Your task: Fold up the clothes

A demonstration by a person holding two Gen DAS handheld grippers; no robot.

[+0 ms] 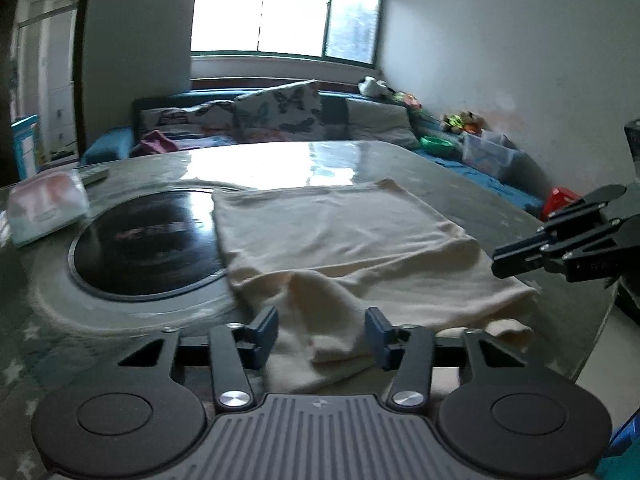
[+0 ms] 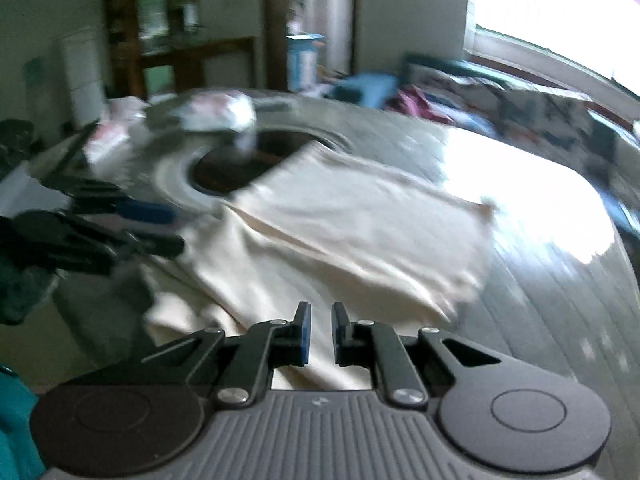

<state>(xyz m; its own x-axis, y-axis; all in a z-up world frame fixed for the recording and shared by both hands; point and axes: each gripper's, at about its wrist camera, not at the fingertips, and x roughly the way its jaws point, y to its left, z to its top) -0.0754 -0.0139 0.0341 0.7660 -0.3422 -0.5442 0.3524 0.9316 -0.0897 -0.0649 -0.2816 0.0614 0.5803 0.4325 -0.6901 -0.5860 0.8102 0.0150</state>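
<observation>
A cream garment point(image 1: 340, 240) lies partly folded on the round glass table point(image 1: 460, 168), with a rumpled sleeve at its near edge. My left gripper point(image 1: 322, 336) is open just above that near edge, with cloth lying between the jaws. My right gripper point(image 1: 516, 256) enters from the right beside the garment's right edge. In the blurred right wrist view the garment point(image 2: 340, 232) lies ahead, and my right gripper point(image 2: 320, 332) hovers over its near edge with the jaws a narrow gap apart and nothing held. My left gripper point(image 2: 148, 228) shows at the left.
A black round disc point(image 1: 148, 244) is set in the table's middle, left of the garment. A wrapped tissue pack point(image 1: 46, 208) lies at the far left. A sofa with cushions point(image 1: 280, 116) and a window stand behind the table. A white wall is at the right.
</observation>
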